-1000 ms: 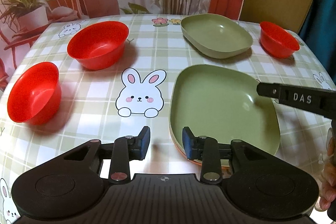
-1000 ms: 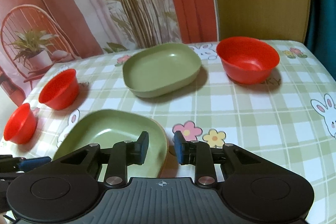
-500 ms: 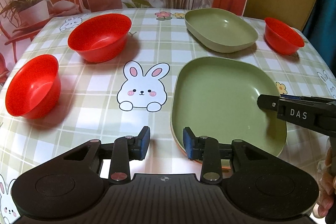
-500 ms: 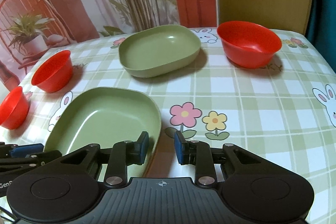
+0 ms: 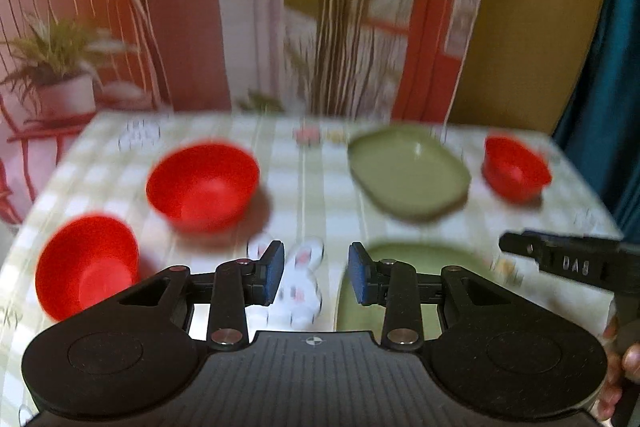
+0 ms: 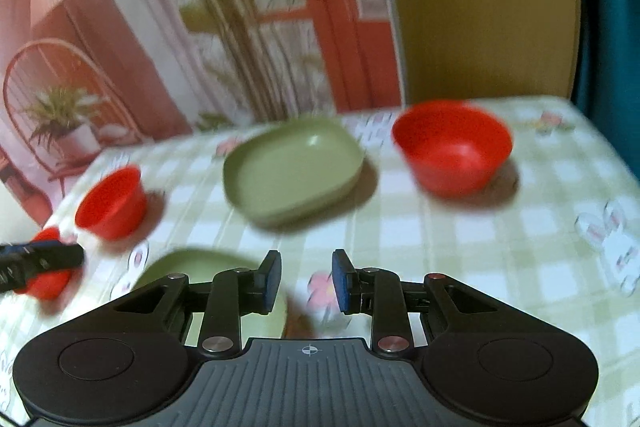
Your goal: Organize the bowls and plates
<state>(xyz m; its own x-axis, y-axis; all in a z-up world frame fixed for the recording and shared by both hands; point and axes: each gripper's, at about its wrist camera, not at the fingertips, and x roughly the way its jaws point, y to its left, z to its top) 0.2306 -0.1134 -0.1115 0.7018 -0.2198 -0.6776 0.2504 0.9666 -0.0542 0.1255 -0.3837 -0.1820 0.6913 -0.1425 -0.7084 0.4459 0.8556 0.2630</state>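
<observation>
The checked table is carrying two green plates and three red bowls. The near plate is lying just under the left gripper, whose jaws are standing apart, gripping nothing; the far plate is sitting ahead of the right gripper, likewise parted and holding nothing. The bowls are sitting well apart.

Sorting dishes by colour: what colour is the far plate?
Olive green; the far plate shows best in the right wrist view.
</observation>
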